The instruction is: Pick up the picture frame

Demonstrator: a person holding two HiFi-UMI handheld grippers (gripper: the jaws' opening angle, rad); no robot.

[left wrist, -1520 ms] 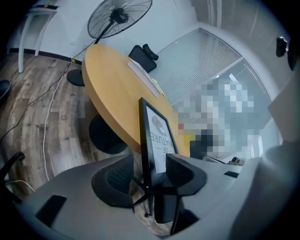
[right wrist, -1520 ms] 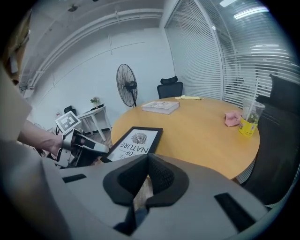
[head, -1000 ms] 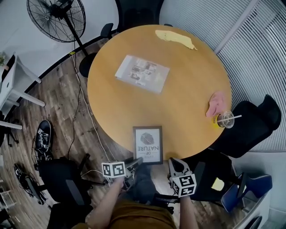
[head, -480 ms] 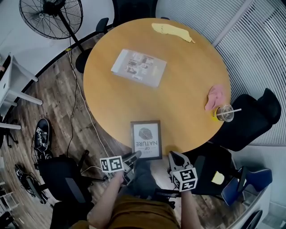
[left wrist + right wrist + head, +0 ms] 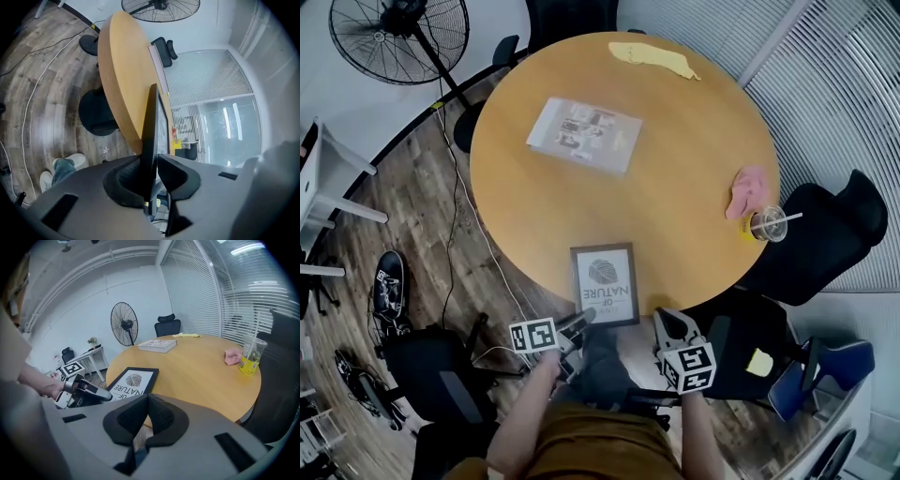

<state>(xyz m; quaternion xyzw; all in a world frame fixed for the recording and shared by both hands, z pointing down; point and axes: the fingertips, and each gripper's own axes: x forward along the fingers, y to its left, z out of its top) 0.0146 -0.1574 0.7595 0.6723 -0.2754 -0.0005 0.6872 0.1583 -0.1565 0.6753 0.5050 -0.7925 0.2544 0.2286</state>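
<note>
Black picture frame [image 5: 604,283], flat, face up

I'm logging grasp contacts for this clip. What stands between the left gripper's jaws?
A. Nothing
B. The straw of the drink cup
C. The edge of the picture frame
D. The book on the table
C: in the left gripper view the black edge of the picture frame stands upright between the pads of the left gripper, whose jaws have just been closing onto it.

One picture frame [image 5: 605,285], one book [image 5: 584,135], one cup [image 5: 766,226]
</note>
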